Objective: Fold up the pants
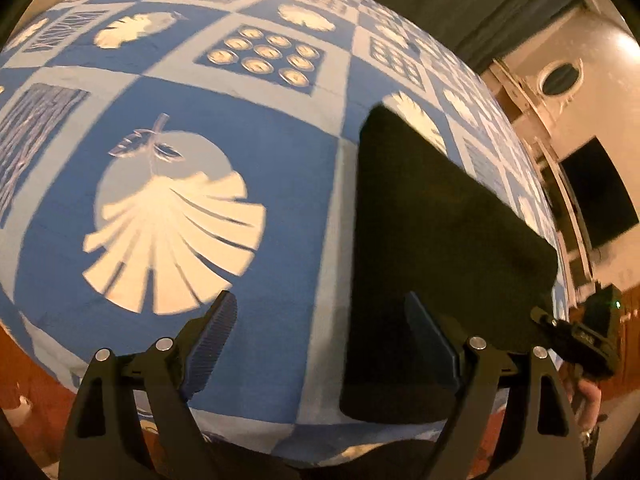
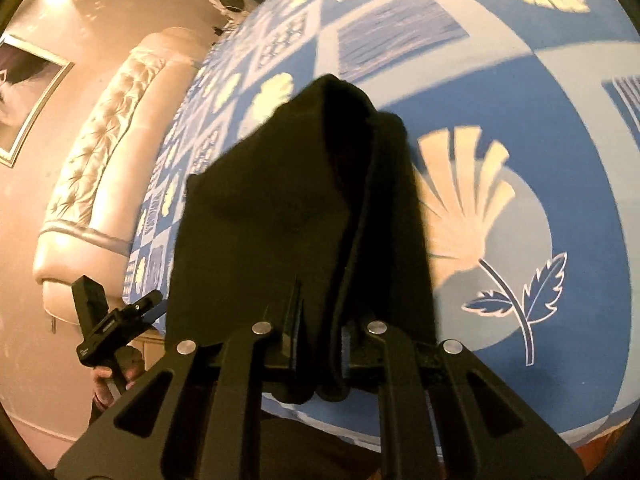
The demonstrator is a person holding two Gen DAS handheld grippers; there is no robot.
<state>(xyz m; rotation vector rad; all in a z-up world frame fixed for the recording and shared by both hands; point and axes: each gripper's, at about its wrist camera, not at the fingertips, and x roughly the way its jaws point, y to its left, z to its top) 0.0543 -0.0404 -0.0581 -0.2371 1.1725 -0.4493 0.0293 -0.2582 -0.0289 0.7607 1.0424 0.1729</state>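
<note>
Pants point(image 2: 304, 216), dark and bunched, are hanging above the blue patterned bedspread point(image 1: 280, 184) near its edge, with your right gripper point(image 2: 320, 344) clamping a thick gathered fold between its closed fingers. You are risking a slip here: that bundle looks several layers deep, so outer layers could be sliding free if you are pulling sideways, leaving a crooked fold. Your left gripper point(image 1: 324, 340) is standing wide and gripping nothing, its right finger just beside the cloth's edge. Both tools are angling downward toward the bed, right one raised with the fabric draping forward.

Black pants point(image 2: 304, 208), folded, on bedspread point(image 2: 560, 128)
</note>
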